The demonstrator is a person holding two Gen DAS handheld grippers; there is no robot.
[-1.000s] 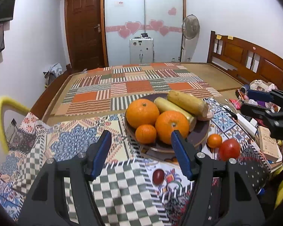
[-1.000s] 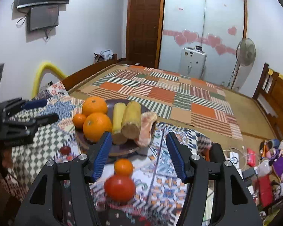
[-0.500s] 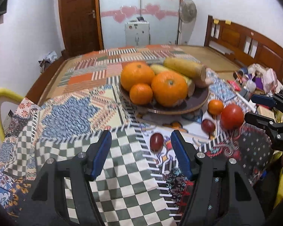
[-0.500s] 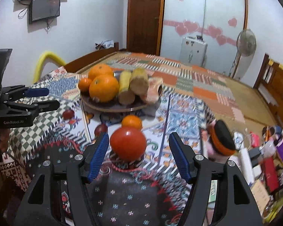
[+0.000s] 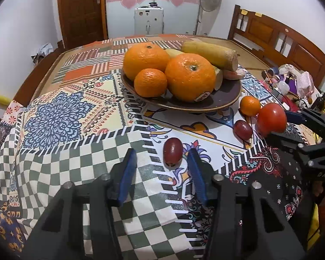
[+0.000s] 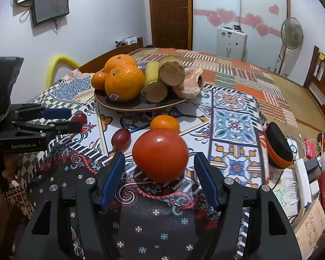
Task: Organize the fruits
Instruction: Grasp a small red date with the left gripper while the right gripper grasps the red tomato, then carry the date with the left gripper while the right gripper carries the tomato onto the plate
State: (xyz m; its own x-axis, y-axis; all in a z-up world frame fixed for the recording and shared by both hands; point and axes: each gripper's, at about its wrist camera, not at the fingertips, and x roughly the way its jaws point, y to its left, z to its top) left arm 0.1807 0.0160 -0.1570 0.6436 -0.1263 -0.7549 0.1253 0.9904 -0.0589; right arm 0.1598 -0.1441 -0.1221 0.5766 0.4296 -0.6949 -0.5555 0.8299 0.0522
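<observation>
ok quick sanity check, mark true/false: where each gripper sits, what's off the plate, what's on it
1. The right gripper has its jaws open around the tomato. True.
2. The left gripper is shut on a grape. False: open, the dark grape sits near its right jaw.
3. The small orange beside the tomato is on the plate. False: it lies on the cloth.
4. Three oranges sit on the plate. True.
</observation>
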